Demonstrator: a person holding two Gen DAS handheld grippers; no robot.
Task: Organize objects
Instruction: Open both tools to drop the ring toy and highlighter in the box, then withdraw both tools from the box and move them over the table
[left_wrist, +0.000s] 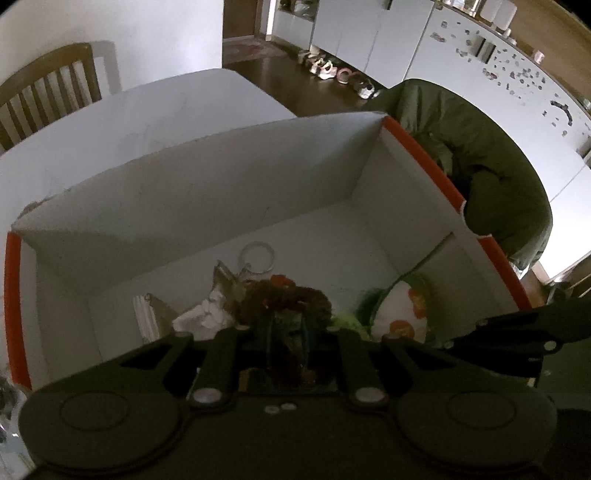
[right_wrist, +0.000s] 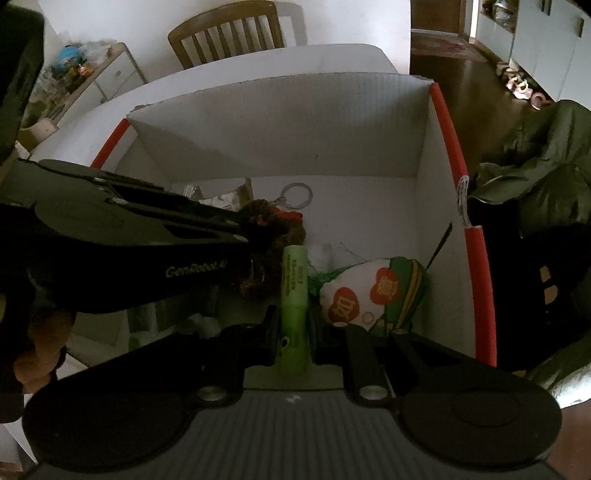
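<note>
We see the right gripper (right_wrist: 293, 332) clamped on a green tube (right_wrist: 293, 295) over the white box (right_wrist: 295, 122) – a plush pouch (right_wrist: 373, 295) at its 3 o'clock. The left gripper (left_wrist: 288, 332) pinches a brown woolly toy (left_wrist: 291, 299) inside the box, key ring (left_wrist: 257, 256) at 12.

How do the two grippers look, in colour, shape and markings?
Both are matte black, with two round discs at the base and flat link bars joined by silver rivets. The left gripper carries pale "GenRobot.AI" lettering on its side. The right gripper has a grey ribbed base. No cables or sleeves show.
</note>
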